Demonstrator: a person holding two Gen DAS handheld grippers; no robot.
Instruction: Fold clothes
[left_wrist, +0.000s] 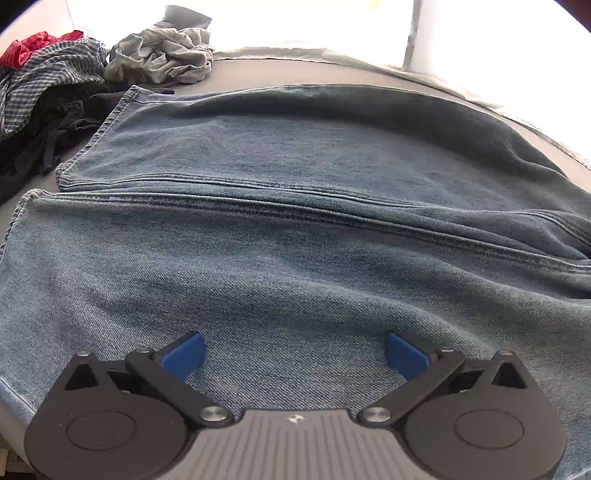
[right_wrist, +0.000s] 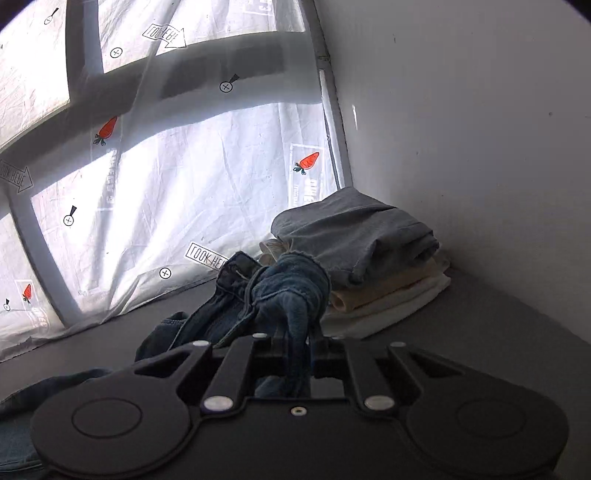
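A pair of blue jeans (left_wrist: 295, 206) lies spread flat on the grey table (left_wrist: 280, 72), its two legs side by side with hems at the left. My left gripper (left_wrist: 295, 356) is open just above the near leg, blue pads (left_wrist: 184, 354) wide apart, holding nothing. My right gripper (right_wrist: 291, 343) is shut on a bunched part of the jeans (right_wrist: 291, 284) near the waistband and lifts it off the table (right_wrist: 480, 332).
A heap of unfolded clothes sits at the far left: a checked shirt (left_wrist: 48, 77), a grey garment (left_wrist: 162, 55), dark clothes (left_wrist: 55, 122) and something red (left_wrist: 33, 46). A stack of folded clothes (right_wrist: 369, 258) stands by the white wall (right_wrist: 480, 129). A printed curtain (right_wrist: 166, 166) hangs behind the table.
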